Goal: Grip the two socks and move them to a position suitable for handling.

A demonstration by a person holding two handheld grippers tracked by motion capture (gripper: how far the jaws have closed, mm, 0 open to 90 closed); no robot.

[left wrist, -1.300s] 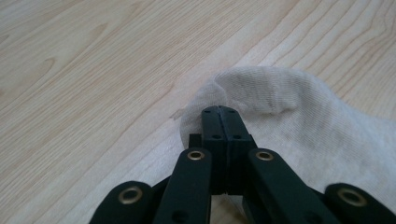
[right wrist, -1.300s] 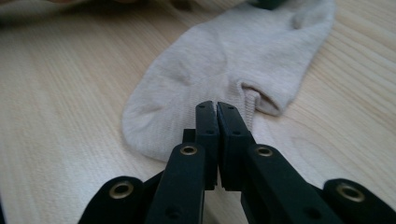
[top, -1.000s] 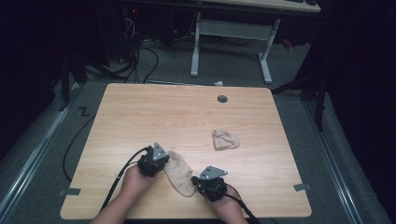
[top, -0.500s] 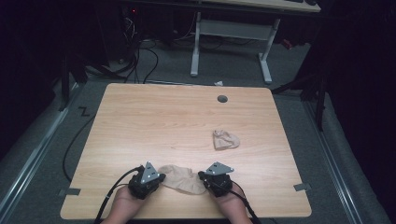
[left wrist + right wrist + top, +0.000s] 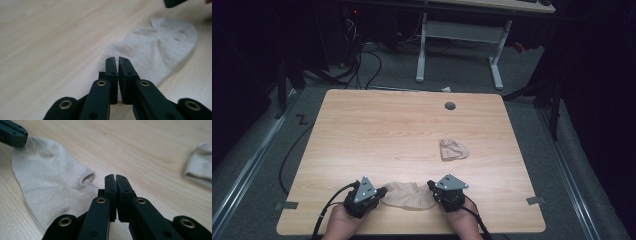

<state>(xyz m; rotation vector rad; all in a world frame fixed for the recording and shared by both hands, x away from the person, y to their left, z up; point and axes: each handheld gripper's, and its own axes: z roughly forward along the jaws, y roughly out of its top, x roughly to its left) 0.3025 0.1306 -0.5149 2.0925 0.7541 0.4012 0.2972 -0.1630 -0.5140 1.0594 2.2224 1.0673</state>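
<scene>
A beige sock (image 5: 407, 196) lies flat and stretched near the table's front edge, between my two grippers. My left gripper (image 5: 382, 192) is at its left end. In the left gripper view the left gripper (image 5: 117, 59) has just been opening; a thin slit shows between its jaws, with no cloth in it, and the sock (image 5: 162, 47) spreads out beyond. My right gripper (image 5: 431, 187) sits at the sock's right end. In the right gripper view the right gripper (image 5: 115, 176) is shut, and the sock (image 5: 50, 185) runs in under its left jaw.
A second beige sock (image 5: 453, 149) lies bunched right of the middle of the wooden table (image 5: 387, 130), and appears again as the bunched sock (image 5: 200, 165) in the right gripper view. A round cable hole (image 5: 450, 106) sits near the far edge. Both hands rest at the front edge.
The sock lay slanted between the grippers; now it is spread level along the front edge. My left hand has drawn back toward the front left. The right hand has hardly moved.
</scene>
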